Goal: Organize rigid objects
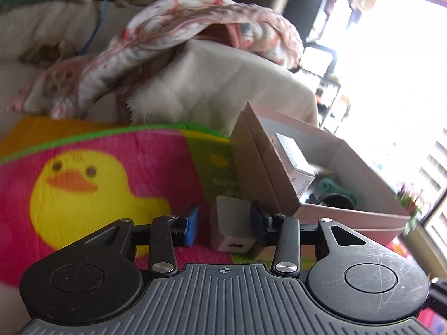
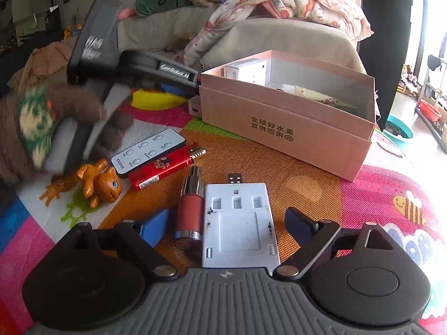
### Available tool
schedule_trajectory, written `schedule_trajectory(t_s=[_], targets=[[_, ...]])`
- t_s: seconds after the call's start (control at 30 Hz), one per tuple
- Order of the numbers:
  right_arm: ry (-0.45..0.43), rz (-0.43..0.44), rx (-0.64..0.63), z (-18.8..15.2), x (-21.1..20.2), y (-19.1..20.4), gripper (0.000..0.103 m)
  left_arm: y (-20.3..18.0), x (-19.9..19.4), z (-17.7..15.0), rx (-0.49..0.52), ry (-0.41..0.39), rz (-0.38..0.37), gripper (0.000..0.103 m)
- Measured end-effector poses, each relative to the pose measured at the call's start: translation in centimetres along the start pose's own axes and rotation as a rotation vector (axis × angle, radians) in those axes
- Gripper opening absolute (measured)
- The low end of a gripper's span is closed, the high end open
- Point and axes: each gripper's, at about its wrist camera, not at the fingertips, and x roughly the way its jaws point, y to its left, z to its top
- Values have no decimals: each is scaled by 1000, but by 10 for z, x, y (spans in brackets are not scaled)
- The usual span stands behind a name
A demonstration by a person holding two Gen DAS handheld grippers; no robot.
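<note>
A pink cardboard box (image 2: 282,122) stands on the play mat and holds a white carton (image 1: 293,162) and other items. My left gripper (image 1: 225,226) is open around a small pink-white USB charger (image 1: 232,229) that rests on the mat by the box's corner; its right pad is close to the charger's side. The charger also shows in the right wrist view (image 2: 194,108). My right gripper (image 2: 227,226) is open over a white plastic plate (image 2: 239,223) and a red metal cylinder (image 2: 190,209).
A red lighter (image 2: 164,166), a white remote (image 2: 148,150) and an orange cat figure (image 2: 97,184) lie left on the mat (image 2: 307,189). A sofa (image 2: 279,39) with blankets stands behind the box. A gloved hand (image 2: 42,122) holds the left gripper.
</note>
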Motion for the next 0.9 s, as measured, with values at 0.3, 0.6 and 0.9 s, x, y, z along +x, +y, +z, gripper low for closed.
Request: schedule_trajectory(t_s=[0.3, 0.6, 0.9], targets=[[-35, 26, 114, -3, -3, -17, 95, 22, -8, -3, -137, -55, -31, 42], [19, -17, 17, 1, 5, 0, 103, 7, -17, -2, -48, -68, 11, 42], [22, -9, 18, 2, 8, -2, 103, 15, 26, 48, -87, 70, 18, 42]])
